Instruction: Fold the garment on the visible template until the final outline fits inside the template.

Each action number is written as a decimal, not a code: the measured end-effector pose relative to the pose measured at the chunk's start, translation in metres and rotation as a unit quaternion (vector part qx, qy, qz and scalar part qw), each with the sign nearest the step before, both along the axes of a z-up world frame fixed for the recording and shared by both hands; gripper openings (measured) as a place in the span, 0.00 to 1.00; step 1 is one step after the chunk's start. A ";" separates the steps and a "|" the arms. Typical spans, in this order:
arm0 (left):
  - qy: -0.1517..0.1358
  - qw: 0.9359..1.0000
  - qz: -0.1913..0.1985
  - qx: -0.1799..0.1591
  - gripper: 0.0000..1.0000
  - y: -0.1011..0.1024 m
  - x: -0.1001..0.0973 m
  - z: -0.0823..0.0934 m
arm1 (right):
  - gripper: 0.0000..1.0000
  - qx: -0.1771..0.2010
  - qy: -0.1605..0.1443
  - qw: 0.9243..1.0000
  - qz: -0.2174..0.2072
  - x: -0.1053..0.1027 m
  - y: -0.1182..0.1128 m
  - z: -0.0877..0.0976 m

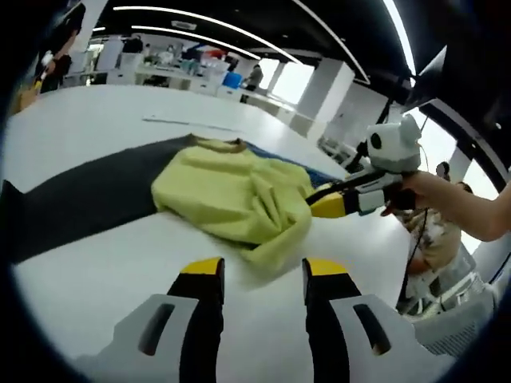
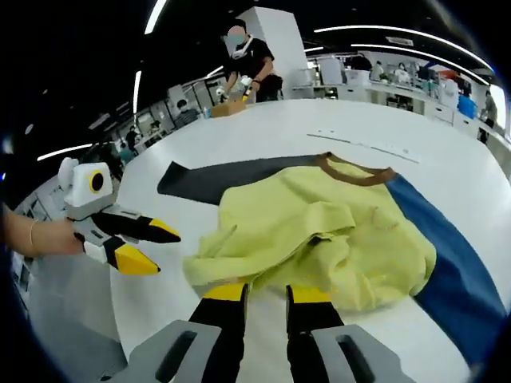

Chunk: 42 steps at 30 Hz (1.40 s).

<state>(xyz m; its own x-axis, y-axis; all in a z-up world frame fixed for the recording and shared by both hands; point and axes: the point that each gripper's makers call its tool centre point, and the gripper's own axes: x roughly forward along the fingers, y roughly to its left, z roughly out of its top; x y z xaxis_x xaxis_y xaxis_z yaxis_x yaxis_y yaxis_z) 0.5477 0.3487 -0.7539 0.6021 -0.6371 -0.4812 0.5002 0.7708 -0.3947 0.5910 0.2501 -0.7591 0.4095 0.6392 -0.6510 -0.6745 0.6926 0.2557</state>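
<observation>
Left gripper view: my left gripper [image 1: 262, 275] hung above the white table [image 1: 88, 128] with its yellow-tipped jaws parted and nothing between them, just short of the near edge of the yellow garment [image 1: 231, 195]. The garment lay crumpled and partly folded over itself on the template [image 1: 88, 195], whose dark panel ran out to one side and whose blue panel showed at the far edge. My right gripper [image 1: 319, 201] entered from the right, held in my hand [image 1: 423, 191], its tips against the garment's edge; from here I could not tell whether it held cloth.

Right gripper view: my right gripper [image 2: 265, 297] had its jaws a little apart, the tips at the hem of the garment [image 2: 319, 231], with no cloth clearly pinched. The brown collar [image 2: 355, 171] lay at the far side. The dark panel [image 2: 215, 179] and blue panel [image 2: 447, 255] of the template extended from beneath it. My left gripper [image 2: 156, 247] stood open beside the garment, apart from it. A person [image 2: 251, 68] stood at the table's far end.
</observation>
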 end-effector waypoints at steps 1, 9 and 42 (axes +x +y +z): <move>0.002 1.000 0.000 0.001 0.35 -0.001 -0.001 -0.001 | 0.14 0.002 0.002 1.000 -0.002 0.000 0.000 0.000; 0.020 1.000 0.017 -0.015 0.27 -0.009 0.000 -0.010 | 0.10 0.017 0.008 1.000 -0.024 0.003 0.005 -0.004; 0.054 0.994 0.049 -0.080 0.01 -0.010 0.006 -0.001 | 0.00 0.030 0.005 0.999 -0.035 -0.001 0.006 -0.002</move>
<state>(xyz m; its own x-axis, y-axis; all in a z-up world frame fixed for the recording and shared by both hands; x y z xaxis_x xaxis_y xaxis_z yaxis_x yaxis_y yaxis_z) 0.5534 0.3391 -0.7550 0.6148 -0.6525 -0.4430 0.3745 0.7359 -0.5640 0.5905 0.2561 -0.7612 0.4477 0.6475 -0.6166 -0.6218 0.7211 0.3057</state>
